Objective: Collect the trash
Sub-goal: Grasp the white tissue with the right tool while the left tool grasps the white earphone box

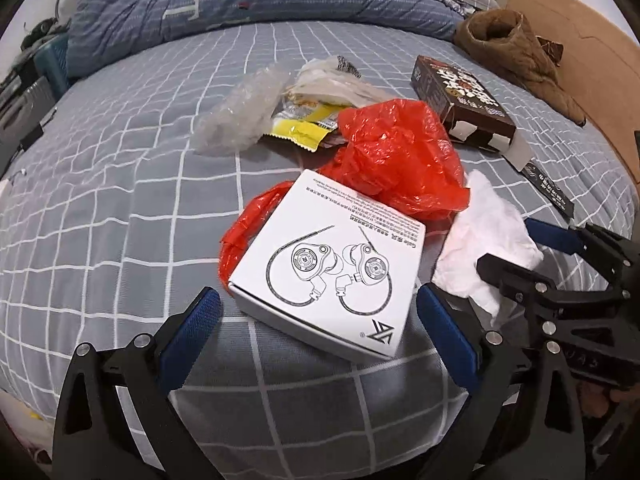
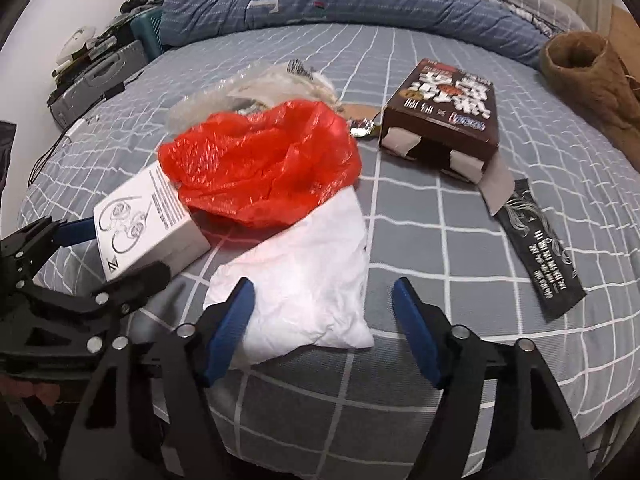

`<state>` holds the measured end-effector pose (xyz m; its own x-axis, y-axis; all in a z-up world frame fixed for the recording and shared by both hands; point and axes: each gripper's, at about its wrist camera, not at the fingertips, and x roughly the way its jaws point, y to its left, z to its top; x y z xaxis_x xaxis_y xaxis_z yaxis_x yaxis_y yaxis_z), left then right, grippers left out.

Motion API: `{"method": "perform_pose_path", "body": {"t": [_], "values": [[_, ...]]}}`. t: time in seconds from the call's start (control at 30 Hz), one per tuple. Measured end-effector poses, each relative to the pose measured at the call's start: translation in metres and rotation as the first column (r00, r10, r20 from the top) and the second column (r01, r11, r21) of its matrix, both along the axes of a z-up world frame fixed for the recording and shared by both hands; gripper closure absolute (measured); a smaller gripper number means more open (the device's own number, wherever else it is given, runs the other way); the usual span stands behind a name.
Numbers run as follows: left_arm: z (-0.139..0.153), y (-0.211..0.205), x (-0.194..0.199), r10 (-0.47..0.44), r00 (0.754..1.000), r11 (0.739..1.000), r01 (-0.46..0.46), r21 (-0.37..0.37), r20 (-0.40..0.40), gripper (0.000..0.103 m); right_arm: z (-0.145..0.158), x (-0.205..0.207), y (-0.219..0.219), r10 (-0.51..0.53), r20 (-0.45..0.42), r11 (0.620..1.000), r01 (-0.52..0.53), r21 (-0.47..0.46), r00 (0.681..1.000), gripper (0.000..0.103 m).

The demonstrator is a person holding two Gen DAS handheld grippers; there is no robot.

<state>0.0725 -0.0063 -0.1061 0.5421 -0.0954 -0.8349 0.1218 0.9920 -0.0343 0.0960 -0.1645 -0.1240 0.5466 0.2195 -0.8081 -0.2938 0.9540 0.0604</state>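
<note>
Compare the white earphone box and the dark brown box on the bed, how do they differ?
The white earphone box is closed; the dark brown box has its end flaps open. The white one bears a line drawing of earphones, the brown one bold printed characters. The white one touches the red plastic bag; the brown one lies apart. Both rest flat on the checked bedsheet.

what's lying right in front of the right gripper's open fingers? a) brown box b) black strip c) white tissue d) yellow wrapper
c: in the right wrist view the white tissue lies between the spread fingers of the right gripper, while the brown box sits farther back.
</note>
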Motion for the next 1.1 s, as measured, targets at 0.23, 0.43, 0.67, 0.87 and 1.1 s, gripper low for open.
{"method": "perform_pose_path", "body": {"t": [0.23,0.43,0.67,0.87,1.1], "values": [[-0.001,0.000,0.004,0.004,1.000,1.000,-0.004,-0.017,0.013,0.020,-0.002,-0.001,0.004,0.028,-0.010,1.000,-0.028,-0.002,1.000,0.060],[0.000,0.001,-0.001,0.008,1.000,1.000,-0.008,-0.012,0.025,0.021,-0.002,0.000,0.004,0.024,-0.025,1.000,-0.024,0.007,0.999,0.089],[0.007,0.003,-0.006,0.014,1.000,1.000,-0.013,-0.019,0.027,0.021,0.007,0.000,-0.001,0.004,-0.030,0.999,-0.002,0.037,1.000,0.097],[0.015,0.004,-0.010,0.017,0.999,1.000,-0.017,-0.024,0.031,0.022,0.020,-0.004,-0.003,-0.016,0.003,0.999,0.016,0.027,1.000,0.097],[0.024,0.005,-0.017,0.022,0.999,0.999,-0.021,-0.026,0.042,0.022,0.029,-0.010,-0.005,-0.035,0.017,0.999,0.034,0.030,0.999,0.097]]}}
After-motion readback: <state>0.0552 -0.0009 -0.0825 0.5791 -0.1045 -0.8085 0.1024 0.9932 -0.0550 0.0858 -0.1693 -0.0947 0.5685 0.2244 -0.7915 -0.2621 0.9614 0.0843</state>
